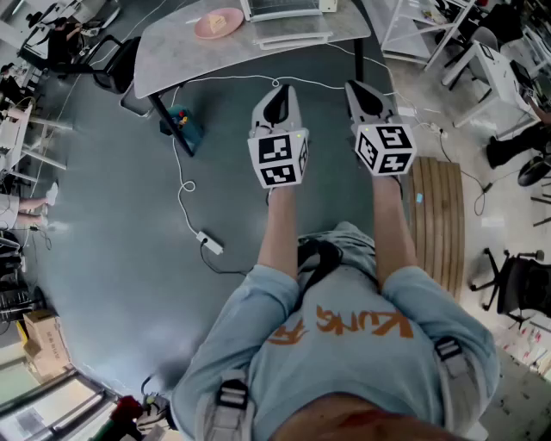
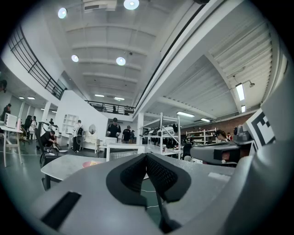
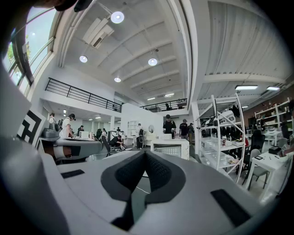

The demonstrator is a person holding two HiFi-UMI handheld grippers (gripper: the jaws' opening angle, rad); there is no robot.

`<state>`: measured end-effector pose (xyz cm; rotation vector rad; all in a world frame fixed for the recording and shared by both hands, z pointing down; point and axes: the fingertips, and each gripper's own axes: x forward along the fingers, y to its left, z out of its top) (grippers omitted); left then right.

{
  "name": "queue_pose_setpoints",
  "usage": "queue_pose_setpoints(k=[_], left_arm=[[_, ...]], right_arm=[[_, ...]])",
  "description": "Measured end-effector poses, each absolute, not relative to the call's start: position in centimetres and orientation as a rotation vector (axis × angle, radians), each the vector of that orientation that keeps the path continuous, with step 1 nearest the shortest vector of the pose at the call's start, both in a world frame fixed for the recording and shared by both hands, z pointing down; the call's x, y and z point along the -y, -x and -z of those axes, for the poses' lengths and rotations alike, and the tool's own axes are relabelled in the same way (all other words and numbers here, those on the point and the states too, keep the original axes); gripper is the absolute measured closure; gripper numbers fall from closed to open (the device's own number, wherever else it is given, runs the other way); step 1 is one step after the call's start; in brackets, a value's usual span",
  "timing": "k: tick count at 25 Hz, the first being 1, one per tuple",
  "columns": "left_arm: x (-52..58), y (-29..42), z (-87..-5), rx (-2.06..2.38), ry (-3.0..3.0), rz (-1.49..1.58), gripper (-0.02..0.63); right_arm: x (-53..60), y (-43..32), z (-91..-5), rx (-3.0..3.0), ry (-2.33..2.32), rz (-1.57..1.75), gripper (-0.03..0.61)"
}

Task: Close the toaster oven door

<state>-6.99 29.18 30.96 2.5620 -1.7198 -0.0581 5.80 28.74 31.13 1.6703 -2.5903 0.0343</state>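
Observation:
The white toaster oven (image 1: 284,9) stands on the grey table (image 1: 172,52) at the top edge of the head view, largely cut off. A flat light panel (image 1: 293,38) lies in front of it, apparently its lowered door. The oven shows as a small white box in the left gripper view (image 2: 125,151) and the right gripper view (image 3: 171,148). My left gripper (image 1: 275,93) and right gripper (image 1: 362,89) are held side by side in front of the table, short of it. Both are shut with nothing between the pads (image 2: 146,156) (image 3: 145,152).
A pink plate (image 1: 218,22) sits on the table left of the oven. A white cable and power strip (image 1: 209,244) lie on the floor, with a teal object (image 1: 182,125) by the table leg. Wooden slats (image 1: 439,215), a chair (image 1: 516,284) and shelving (image 3: 225,133) are to the right. Several people stand far behind.

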Motion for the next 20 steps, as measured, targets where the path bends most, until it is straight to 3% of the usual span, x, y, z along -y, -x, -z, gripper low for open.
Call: queue_pose_setpoints(k=[20], left_arm=[[-27.8, 8.0, -31.8, 1.651, -2.565, 0.081, 0.612]], right_arm=[[-27.0, -6.1, -31.3, 2.523, -1.77, -0.087, 0.58]])
